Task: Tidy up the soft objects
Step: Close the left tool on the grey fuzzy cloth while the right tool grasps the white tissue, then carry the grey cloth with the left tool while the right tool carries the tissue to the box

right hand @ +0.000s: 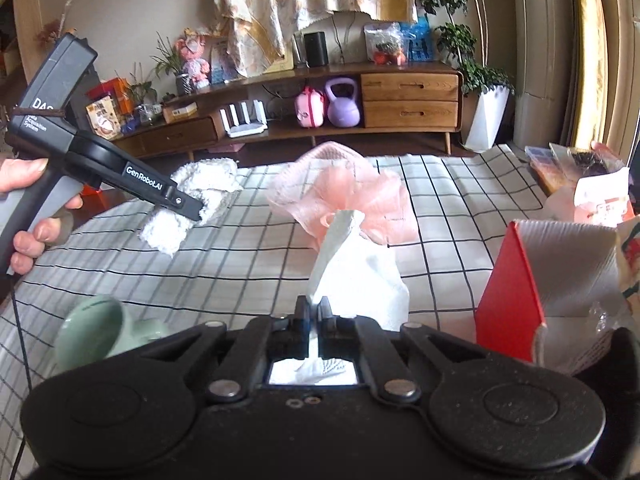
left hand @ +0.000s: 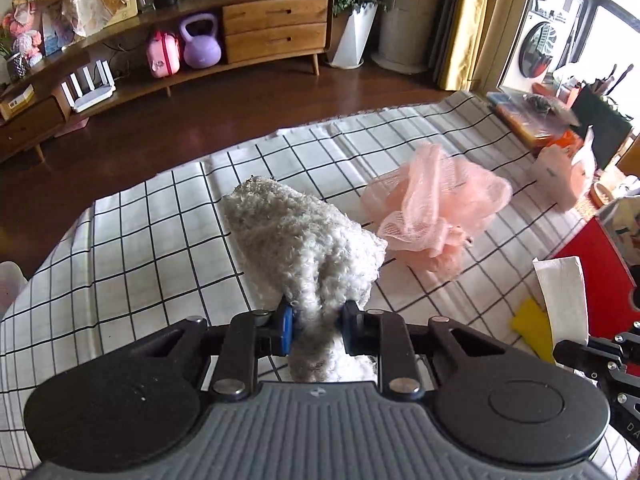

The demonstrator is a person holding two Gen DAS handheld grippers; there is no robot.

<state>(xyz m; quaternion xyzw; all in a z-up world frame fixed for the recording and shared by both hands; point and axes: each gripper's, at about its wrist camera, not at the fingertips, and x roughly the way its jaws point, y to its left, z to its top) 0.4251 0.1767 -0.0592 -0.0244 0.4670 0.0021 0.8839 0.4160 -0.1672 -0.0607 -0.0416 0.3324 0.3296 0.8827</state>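
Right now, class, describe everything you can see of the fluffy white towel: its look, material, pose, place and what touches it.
The white towel looks like thick, looped terry cloth, off-white with faint greyish specks. It is bunched or folded into a thick bundle, not spread flat. The left gripper is shut on its near end; in the right wrist view it hangs lifted off the checked tablecloth. The pink mesh pouf lies beside it, apart.

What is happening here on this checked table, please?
A person holds a gripper in each hand. The left gripper is closed on a fluffy white towel and holds it above the checked tablecloth. The right gripper is shut on a white tissue. A pink mesh bath sponge lies untouched on the cloth.
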